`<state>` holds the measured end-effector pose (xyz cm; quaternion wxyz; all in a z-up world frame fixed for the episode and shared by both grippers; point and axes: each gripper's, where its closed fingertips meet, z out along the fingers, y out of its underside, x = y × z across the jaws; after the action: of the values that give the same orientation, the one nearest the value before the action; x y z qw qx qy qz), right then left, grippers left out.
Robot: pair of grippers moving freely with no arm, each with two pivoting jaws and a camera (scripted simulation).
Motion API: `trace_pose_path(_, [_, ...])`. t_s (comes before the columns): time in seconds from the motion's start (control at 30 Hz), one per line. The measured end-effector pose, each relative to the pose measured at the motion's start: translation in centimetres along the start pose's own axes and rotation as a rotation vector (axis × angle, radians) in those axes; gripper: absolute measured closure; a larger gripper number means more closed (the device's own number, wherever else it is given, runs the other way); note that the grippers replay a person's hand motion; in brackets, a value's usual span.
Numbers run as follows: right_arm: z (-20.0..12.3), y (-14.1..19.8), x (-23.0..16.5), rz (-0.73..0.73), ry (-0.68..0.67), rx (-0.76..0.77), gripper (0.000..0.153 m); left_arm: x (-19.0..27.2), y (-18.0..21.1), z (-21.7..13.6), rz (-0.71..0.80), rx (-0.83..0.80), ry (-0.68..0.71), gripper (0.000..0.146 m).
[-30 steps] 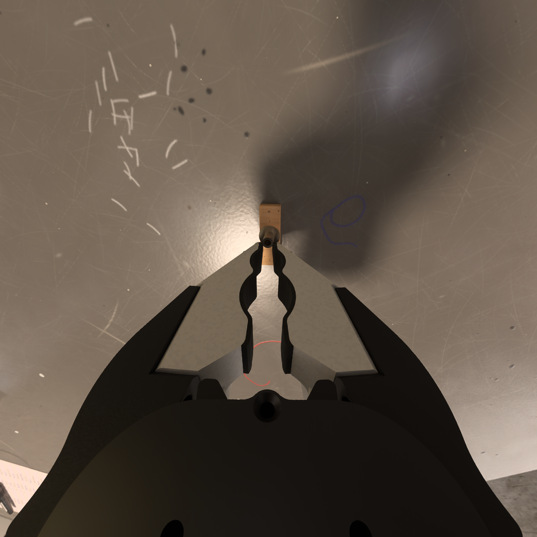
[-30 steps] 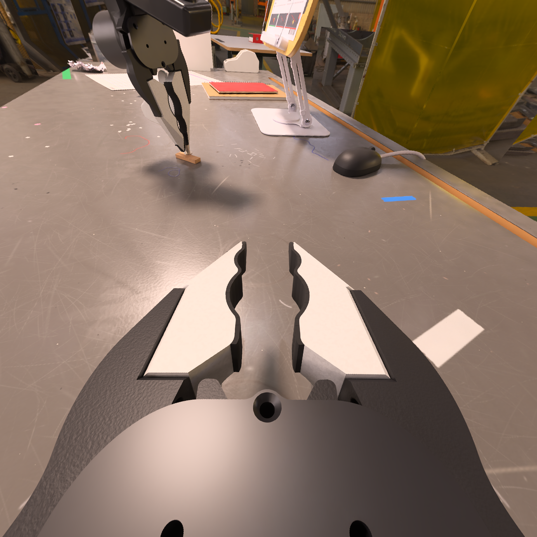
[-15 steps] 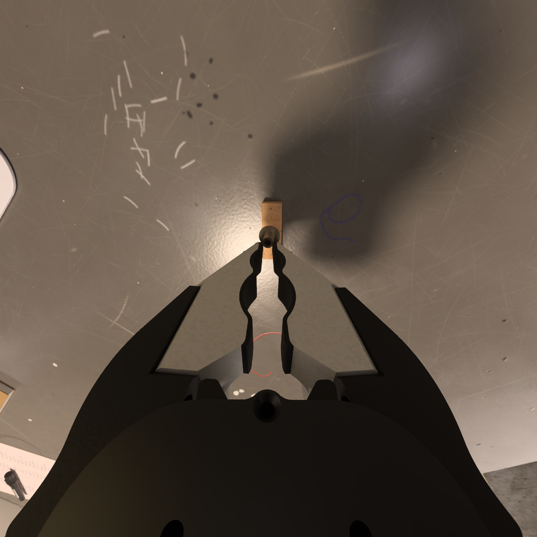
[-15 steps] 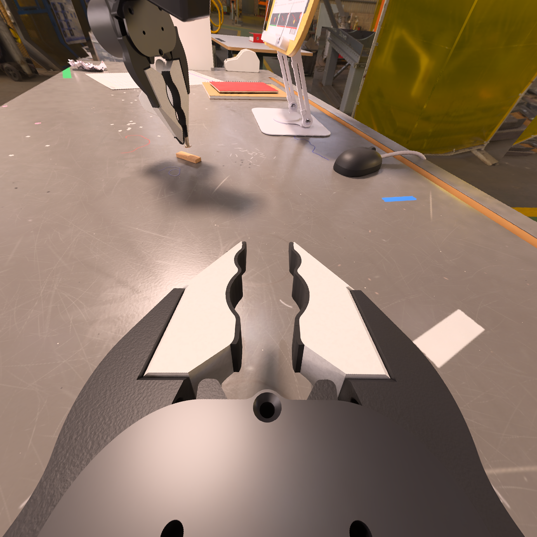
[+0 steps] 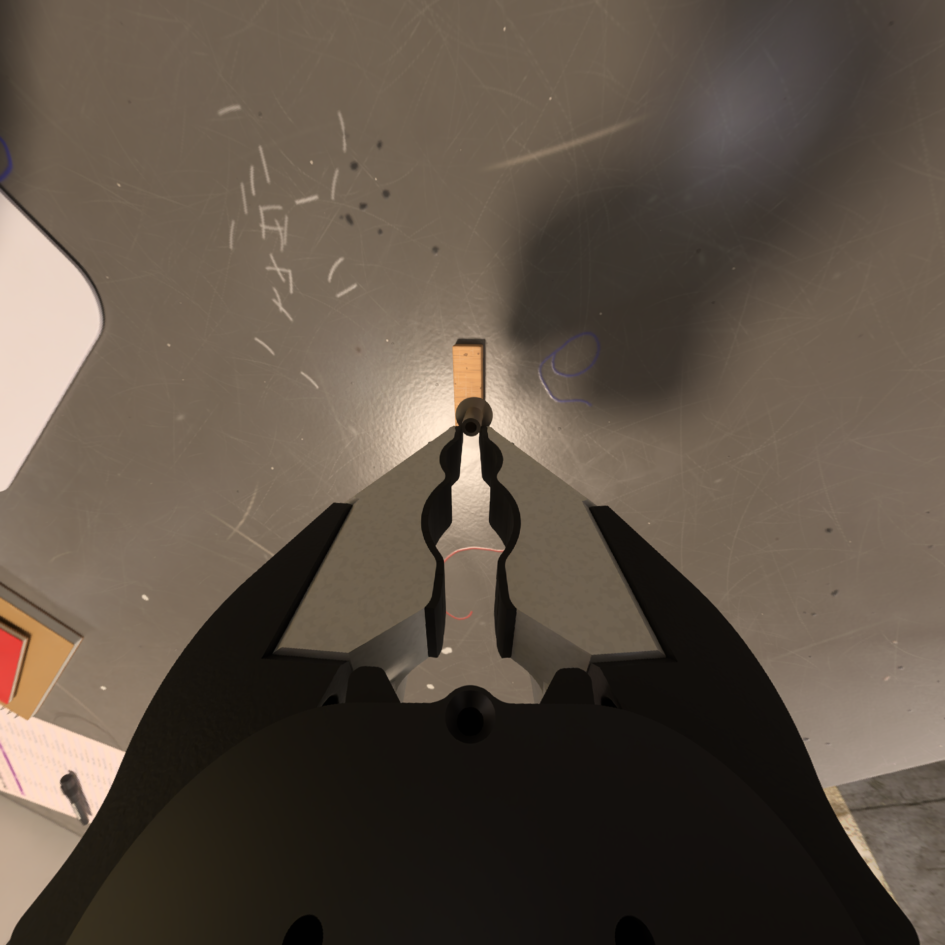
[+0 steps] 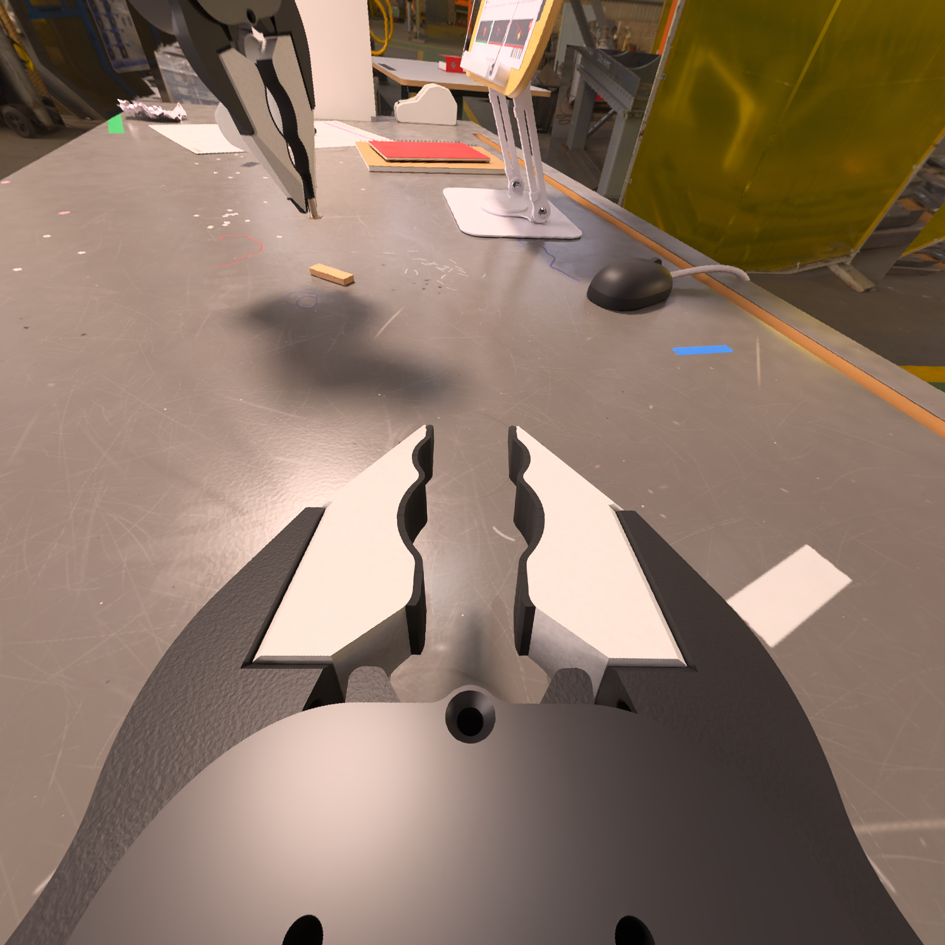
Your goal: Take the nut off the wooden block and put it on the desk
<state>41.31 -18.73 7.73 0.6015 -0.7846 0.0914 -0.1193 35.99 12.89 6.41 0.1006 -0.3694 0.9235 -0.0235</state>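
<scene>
Left wrist view: left hand-held gripper (image 5: 470,429) pinches nut (image 5: 473,415) at fingertips, lifted clear above block (image 6: 331,273), mid-bench toward far edge, so it can be set down. Right hand-held gripper (image 6: 470,434) part-open, empty, idle near front edge of bench (image 6: 153,409).

Nothing here is legible. Far ahead and right of the jaws of the right gripper (image 6: 470,432), a yellow-framed tilted screen (image 6: 503,36) on a white stand carries blurred print. Far ahead and left, a white printed paper sheet (image 6: 197,137) on the grey metal tabletop (image 6: 153,409) bears rows too fine to read. Ahead-left of the jaws of the left gripper (image 5: 470,432), white scratch marks (image 5: 276,230) form no readable characters.
</scene>
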Motion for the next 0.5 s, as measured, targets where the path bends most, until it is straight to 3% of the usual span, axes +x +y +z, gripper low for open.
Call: trace_pose_path(0.5, [-0.1,0.2,0.2,-0.021,0.021,-0.015,0.125,2.5,-2.9,-6.5,0.072,0.01,-0.098,0.14])
